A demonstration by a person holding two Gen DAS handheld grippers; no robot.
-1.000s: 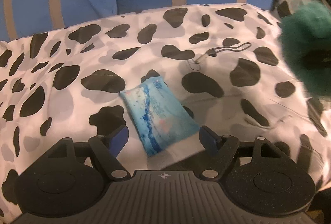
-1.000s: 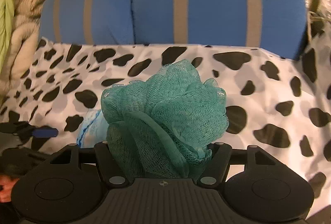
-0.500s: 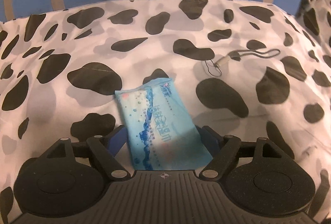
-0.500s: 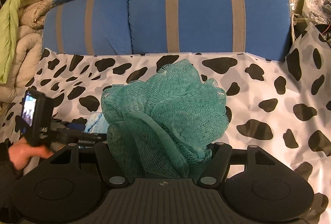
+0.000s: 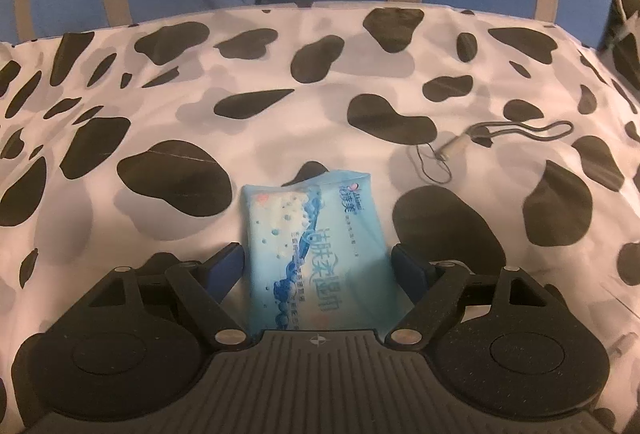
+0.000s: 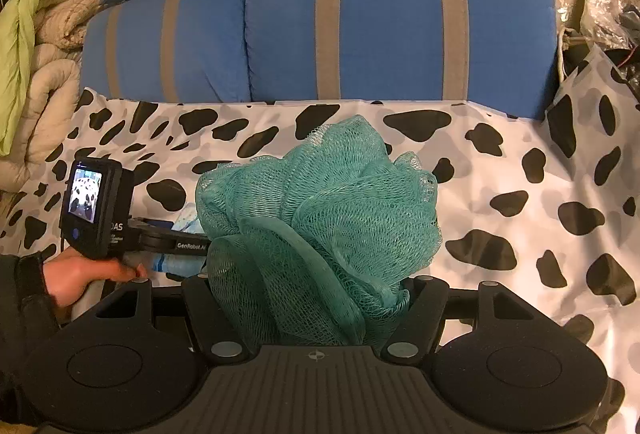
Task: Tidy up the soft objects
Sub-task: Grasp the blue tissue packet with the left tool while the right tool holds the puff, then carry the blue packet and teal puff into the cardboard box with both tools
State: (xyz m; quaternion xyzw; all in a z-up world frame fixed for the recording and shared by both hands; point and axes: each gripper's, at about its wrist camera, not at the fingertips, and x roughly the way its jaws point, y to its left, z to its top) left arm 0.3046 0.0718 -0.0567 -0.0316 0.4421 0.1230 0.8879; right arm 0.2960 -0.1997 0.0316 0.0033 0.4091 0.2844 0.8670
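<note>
A light blue pack of wet tissues (image 5: 308, 218) lies flat on the cow-print cover (image 5: 280, 121). My left gripper (image 5: 316, 254) straddles it with one finger on each side. Its jaws are opening, and a thin gap shows between each pad and the pack. From the right wrist view, the left gripper (image 6: 160, 234) is low over the cover at the left, held by a hand (image 6: 80, 274). My right gripper (image 6: 316, 286) is shut on a teal mesh bath sponge (image 6: 320, 213), held above the cover. The sponge hides the right gripper's fingertips.
Blue cushions with grey stripes (image 6: 380, 25) stand behind the cover. A thin grey lanyard cord (image 5: 472, 145) lies to the right of the pack. Beige and green blankets (image 6: 36, 73) are piled at the far left, and crinkled bags (image 6: 600, 5) at the far right.
My left gripper came forward and down over the tissue pack, which now lies straight between its fingers. The teal sponge has left the left view. The right gripper drew back a little, still gripping the sponge.
</note>
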